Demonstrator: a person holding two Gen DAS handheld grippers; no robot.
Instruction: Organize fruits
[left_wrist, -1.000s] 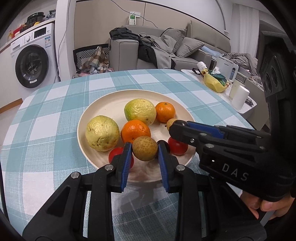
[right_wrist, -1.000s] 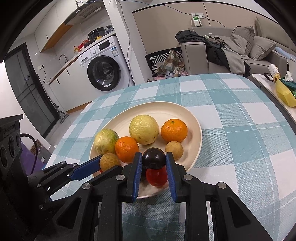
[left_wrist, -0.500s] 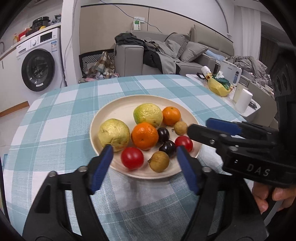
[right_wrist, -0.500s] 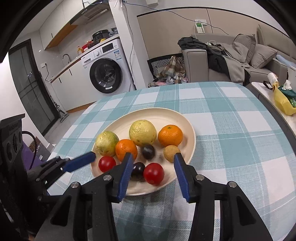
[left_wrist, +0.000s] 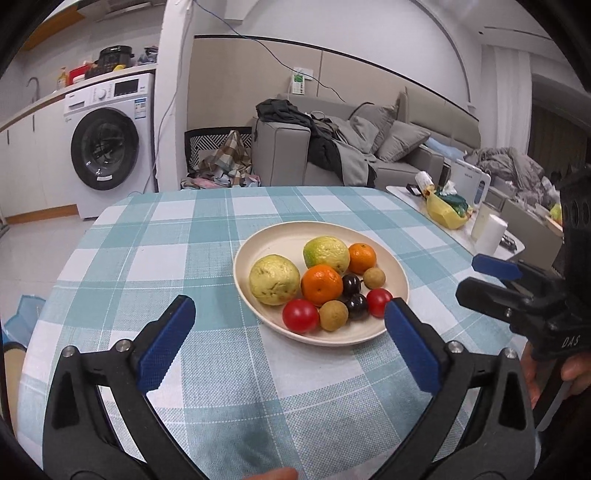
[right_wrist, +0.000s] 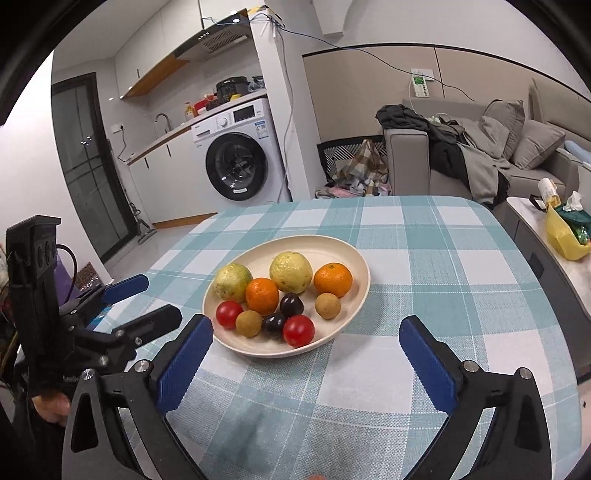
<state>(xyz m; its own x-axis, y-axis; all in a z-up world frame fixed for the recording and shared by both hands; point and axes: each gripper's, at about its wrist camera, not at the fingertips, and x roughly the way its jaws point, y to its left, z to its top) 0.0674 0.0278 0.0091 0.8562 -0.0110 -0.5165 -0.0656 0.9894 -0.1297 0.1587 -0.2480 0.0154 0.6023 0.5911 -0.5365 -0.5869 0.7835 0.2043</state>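
Since a second ago both grippers have let go of their fruit and pulled back from the plate: the left gripper (left_wrist: 288, 314) then had a brown longan clamped, the right gripper (right_wrist: 306, 332) a dark plum, and now both hang over bare tablecloth near the table's near edge. The jaws of each are opening and stand wide apart, with nothing between them but cloth and, farther off, the plate.

The cream plate (left_wrist: 280, 232) sits on the round table (left_wrist: 177, 229), which is covered by a teal-and-white checked cloth, about in the middle and a little toward its right edge in the left wrist view. All the fruit lies on it. Two pale green guavas (left_wrist: 274, 279) rest at the plate's left and far part, two oranges (left_wrist: 321, 285) beside them. Two dark plums (left_wrist: 351, 283) lie touching in the middle, with one longan (left_wrist: 333, 314) at the near rim and another (left_wrist: 373, 277) toward the right rim. Two red tomatoes (left_wrist: 300, 316) sit on the near rim, on either side of the near longan and plum.

In the right wrist view the left gripper shows at the table's left edge, held by a hand (right_wrist: 51, 406).

Behind the table stand a washing machine (left_wrist: 107, 147) and a grey sofa (left_wrist: 369, 147).
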